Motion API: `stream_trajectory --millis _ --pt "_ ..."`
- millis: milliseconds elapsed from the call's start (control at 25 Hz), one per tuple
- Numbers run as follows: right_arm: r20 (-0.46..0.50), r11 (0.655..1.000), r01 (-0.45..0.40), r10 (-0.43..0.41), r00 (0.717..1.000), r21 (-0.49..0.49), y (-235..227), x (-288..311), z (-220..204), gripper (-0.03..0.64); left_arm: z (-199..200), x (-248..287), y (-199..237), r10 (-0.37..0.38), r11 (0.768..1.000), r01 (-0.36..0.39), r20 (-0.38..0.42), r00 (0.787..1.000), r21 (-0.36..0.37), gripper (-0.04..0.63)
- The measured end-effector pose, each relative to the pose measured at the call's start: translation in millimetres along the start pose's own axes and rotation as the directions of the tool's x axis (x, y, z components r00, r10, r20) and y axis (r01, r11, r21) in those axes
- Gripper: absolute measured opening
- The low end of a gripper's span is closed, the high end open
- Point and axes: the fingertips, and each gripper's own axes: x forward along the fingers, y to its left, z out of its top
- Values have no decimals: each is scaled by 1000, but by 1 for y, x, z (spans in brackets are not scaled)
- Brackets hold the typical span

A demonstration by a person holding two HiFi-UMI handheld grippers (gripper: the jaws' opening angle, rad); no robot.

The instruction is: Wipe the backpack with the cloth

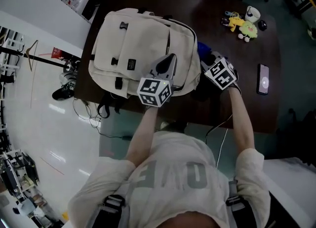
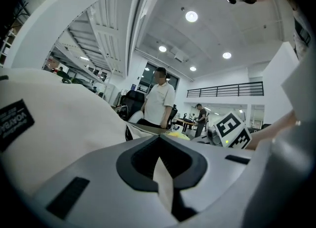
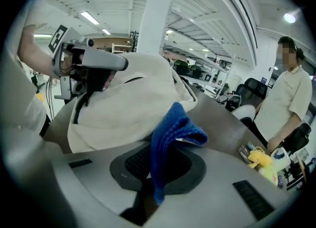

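Observation:
A cream backpack lies on the dark table, its black label at the left of the left gripper view. My left gripper reaches over the bag's right side. In its own view the left gripper is shut, with a thin strip of cream fabric pinched between its jaws. My right gripper sits just right of the bag, shut on a blue cloth. The cloth droops from the right gripper beside the backpack. The left gripper shows on the bag's far side.
A phone lies at the table's right. A yellow plush toy, a white cup and a black mouse sit at the back right. Cables trail on the floor left. A person stands beyond the table.

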Motion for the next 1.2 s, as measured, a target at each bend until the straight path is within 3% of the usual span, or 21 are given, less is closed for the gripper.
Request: stream_trajectory --millis 200,680,960,1200 --pt "-20 999 47 -47 999 -25 32 -21 -3 38 -14 -25 -15 -34 999 34 -23 999 2 3" --pt "-64 989 146 -143 988 33 112 -48 -14 38 -15 -89 -19 -54 999 54 -3 999 -2 3" --pt "-95 993 115 -113 989 9 170 -37 -10 38 -24 -122 -11 -32 999 32 -15 999 -22 3" --pt "-74 995 90 -86 993 42 186 -35 -2 38 -12 -134 1 -6 1000 6 11 1000 -12 3"
